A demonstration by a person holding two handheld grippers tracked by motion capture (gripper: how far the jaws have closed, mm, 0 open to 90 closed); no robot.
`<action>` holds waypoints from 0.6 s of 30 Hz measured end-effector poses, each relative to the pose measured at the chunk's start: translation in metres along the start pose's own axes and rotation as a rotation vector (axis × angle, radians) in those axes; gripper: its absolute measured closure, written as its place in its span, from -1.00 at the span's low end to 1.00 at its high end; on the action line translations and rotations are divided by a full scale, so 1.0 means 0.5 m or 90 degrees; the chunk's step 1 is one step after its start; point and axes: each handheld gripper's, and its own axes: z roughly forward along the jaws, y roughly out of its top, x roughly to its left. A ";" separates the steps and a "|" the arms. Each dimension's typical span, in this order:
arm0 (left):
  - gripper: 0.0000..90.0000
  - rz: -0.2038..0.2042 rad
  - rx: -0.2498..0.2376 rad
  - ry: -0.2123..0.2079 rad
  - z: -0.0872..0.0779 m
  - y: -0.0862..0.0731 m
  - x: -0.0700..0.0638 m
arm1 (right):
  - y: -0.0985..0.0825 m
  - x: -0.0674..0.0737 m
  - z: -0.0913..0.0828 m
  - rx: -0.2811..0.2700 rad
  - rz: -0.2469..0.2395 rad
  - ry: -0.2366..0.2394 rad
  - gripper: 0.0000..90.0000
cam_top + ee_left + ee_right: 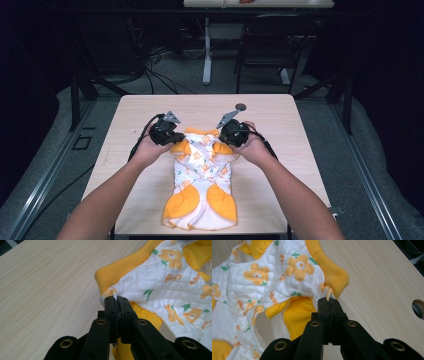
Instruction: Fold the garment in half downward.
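A small quilted garment (202,172), white with orange flowers and yellow ribbed trim, lies lengthwise on the wooden table (280,120). My left gripper (172,142) is shut on the cloth at the garment's upper left edge; in the left gripper view the jaws (117,300) pinch white quilted fabric (155,282) beside the yellow cuff. My right gripper (227,142) is shut on the upper right edge; in the right gripper view its jaws (329,301) clamp a fold of the garment (274,277) next to the ribbed cuff (334,275). The top end is lifted slightly off the table.
A round hole (241,106) sits in the tabletop behind the right gripper, seen also as a hole (419,308) in the right gripper view. A dark chair (270,45) and a white table leg (207,50) stand beyond the far edge. Cables lie on the floor.
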 end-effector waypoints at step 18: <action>0.94 0.028 -0.048 0.022 -0.079 0.051 0.000 | 0.050 -0.005 -0.084 -0.035 -0.034 -0.043 0.99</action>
